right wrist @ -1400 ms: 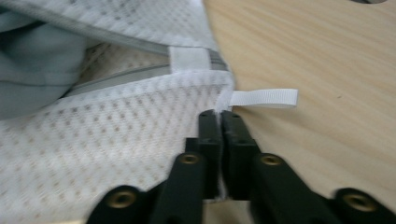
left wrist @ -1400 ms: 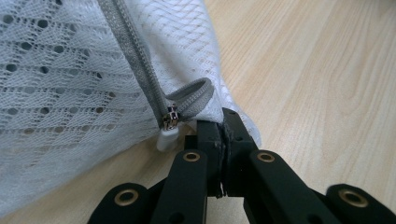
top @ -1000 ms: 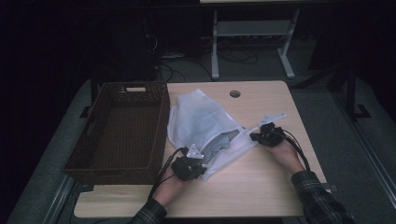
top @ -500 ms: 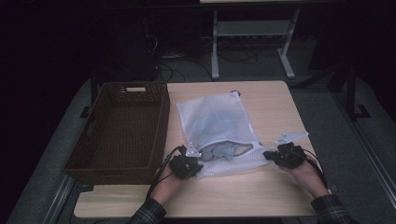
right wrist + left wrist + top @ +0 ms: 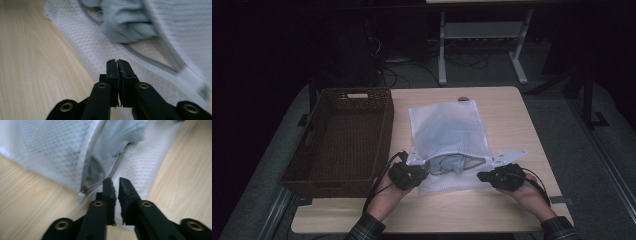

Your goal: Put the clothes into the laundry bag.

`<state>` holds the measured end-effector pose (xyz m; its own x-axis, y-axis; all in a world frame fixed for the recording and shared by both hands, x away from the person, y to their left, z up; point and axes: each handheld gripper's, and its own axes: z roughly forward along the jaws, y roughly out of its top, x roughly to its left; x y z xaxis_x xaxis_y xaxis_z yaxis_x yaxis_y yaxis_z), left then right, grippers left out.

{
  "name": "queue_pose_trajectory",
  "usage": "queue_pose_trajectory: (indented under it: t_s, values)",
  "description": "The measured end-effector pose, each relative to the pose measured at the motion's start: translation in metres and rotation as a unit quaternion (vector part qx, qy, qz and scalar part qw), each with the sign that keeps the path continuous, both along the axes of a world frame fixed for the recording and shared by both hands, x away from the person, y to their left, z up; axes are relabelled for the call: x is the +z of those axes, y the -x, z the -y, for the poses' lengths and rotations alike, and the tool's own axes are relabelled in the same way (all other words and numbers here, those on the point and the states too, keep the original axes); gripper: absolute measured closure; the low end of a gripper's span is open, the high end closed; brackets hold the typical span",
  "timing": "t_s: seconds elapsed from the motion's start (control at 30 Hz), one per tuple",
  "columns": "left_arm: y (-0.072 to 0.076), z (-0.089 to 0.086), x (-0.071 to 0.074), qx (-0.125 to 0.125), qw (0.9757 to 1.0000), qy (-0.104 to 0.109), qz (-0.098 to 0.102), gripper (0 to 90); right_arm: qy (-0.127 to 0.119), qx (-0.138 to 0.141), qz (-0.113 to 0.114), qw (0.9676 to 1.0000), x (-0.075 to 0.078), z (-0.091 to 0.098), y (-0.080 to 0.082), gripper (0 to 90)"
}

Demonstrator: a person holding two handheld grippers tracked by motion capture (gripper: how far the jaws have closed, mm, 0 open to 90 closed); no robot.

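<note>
- Black left gripper [image 5: 416,175], nearest, has its jaws pinched on the near-left corner of the white mesh laundry bag [image 5: 447,131].
- Right gripper [image 5: 490,175] is clamped on the bag's near-right edge.
- Grey garment [image 5: 451,163] shows in the bag's open mouth.
- Bag lies mid-table [image 5: 512,115], beside the brown wicker basket [image 5: 343,137].

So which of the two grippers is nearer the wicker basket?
The left gripper, at the mesh bag's near-left corner, right beside the brown basket. The right gripper is at the bag's opposite corner.
</note>
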<state>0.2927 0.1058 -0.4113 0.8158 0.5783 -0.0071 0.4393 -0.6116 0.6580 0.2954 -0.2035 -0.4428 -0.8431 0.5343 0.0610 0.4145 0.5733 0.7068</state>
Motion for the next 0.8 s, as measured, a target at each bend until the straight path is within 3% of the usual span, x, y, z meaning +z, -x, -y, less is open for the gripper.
queue_pose_trajectory:
  t_s: [0.3, 0.43, 0.67, 0.8]
  values:
    - [-0.02, 0.039, -0.006, -0.039, 0.9991, 0.014, -0.007, 90.0, 0.018, 0.041, -0.014, 0.9989, -0.015, -0.035, -0.008, 89.9]
    - [-0.031, 0.058, -0.01, -0.048, 0.9988, 0.004, -0.004, 90.0, 0.027, 0.05, -0.016, 0.9983, -0.019, -0.044, -0.007, 89.9]
    - [-0.051, 0.077, -0.025, -0.039, 0.999, -0.016, -0.014, 90.0, 0.036, 0.058, -0.014, 0.9975, -0.022, -0.05, -0.005, 90.0]
    - [-0.06, 0.081, -0.03, -0.031, 0.9989, -0.033, -0.007, 90.0, 0.041, 0.057, -0.013, 0.9974, -0.022, -0.051, -0.004, 90.0]
